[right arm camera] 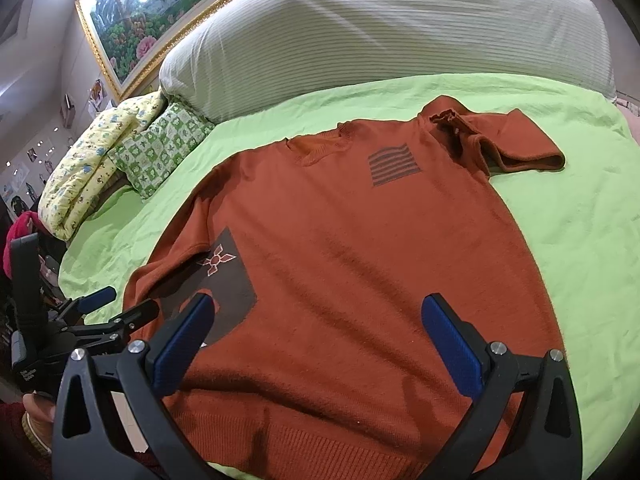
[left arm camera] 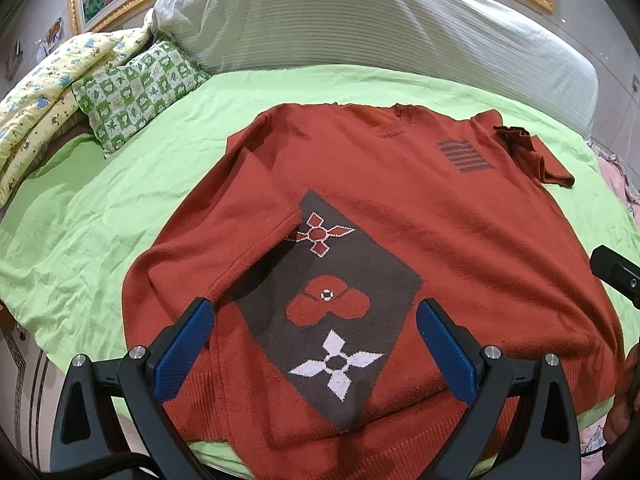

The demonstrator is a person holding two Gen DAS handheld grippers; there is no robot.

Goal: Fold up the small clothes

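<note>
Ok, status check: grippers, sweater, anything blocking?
Both grippers open, left, right, hovering empty. Sweater flat on sheet; left sleeve folded in, right sleeve bunched. Nothing blocking.

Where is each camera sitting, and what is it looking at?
Left wrist: sits on the left gripper, jaws open, over the hem end of the sweater, looking toward the pillow; the right gripper's edge shows.
Right wrist: sits on the right gripper, jaws open, looking the same way; the left gripper shows.
Both share the sweater, green sheet and pillow.
</note>
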